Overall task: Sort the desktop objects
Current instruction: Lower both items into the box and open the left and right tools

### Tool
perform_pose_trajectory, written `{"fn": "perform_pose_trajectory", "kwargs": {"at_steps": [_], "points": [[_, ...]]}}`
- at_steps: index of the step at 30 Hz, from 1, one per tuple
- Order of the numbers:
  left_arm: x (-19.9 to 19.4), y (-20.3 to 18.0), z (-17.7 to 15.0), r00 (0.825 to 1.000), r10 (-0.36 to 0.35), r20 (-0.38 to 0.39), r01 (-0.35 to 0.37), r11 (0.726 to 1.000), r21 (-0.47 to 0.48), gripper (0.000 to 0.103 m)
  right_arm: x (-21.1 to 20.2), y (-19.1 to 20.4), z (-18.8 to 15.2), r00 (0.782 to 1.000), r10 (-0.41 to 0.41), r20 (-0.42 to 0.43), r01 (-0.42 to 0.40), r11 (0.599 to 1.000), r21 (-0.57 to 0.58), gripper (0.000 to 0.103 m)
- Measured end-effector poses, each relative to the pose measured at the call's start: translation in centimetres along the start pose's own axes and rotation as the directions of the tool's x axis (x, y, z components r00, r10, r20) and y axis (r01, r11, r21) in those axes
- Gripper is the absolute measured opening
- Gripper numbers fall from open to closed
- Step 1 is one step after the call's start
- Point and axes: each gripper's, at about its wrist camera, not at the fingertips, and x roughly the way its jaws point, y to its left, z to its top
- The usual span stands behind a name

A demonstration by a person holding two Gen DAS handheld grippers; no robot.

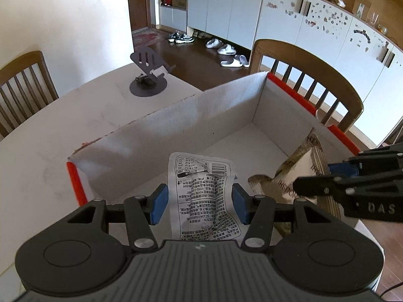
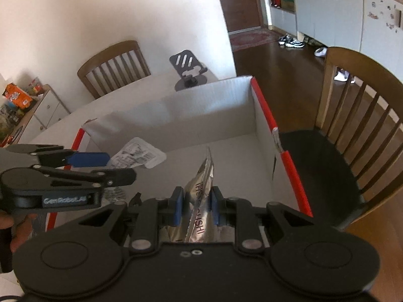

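Risk: crinkled white printed packet [image 1: 201,196] in left hand-held gripper [image 1: 199,202] and silver foil sachet [image 2: 201,201] pinched by right hand-held gripper [image 2: 195,205] could snag the open white cardboard box's [image 1: 176,118] near wall.

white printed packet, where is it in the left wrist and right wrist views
Left wrist: white printed packet at bottom centre, between the left gripper's blue pads.
Right wrist: left of centre, poking out beyond the left gripper.
Shared landmark: the red-edged cardboard box beneath it.
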Motion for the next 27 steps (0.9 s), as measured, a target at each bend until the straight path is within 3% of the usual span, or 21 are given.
{"fn": "perform_pose_trajectory", "kwargs": {"at_steps": [8,14,18,24,27], "points": [[1.7,-0.1,0.3,0.999,-0.014,-0.031,0.013,1.000,-0.022,0.054,1.3,-0.5,0.0,0.996,0.073,-0.055,-0.073,0.997,-0.014,0.020],[2.9,-0.4,-0.2,0.998,-0.005,-0.068,0.004,1.000,-0.010,0.054,1.6,-0.7,-0.4,0.996,0.055,-0.074,-0.058,0.997,-0.044,0.018],[3.3,-0.5,-0.2,0.996,-0.008,-0.084,0.007,1.000,-0.009,0.054,1.1,-0.6,-0.2,0.998,0.032,-0.061,-0.037,0.997,-0.073,0.028],[4.0,-0.7,0.1,0.993,-0.018,-0.117,0.017,1.000,-0.004,0.055,-0.1,-0.6,0.4,0.999,0.006,-0.050,-0.011,0.994,-0.107,0.033],[4.4,-0.8,0.1,0.990,-0.012,-0.138,0.013,1.000,0.002,0.056,-0.6,-0.7,0.3,0.999,0.020,-0.050,-0.025,0.994,-0.107,0.044]]}}
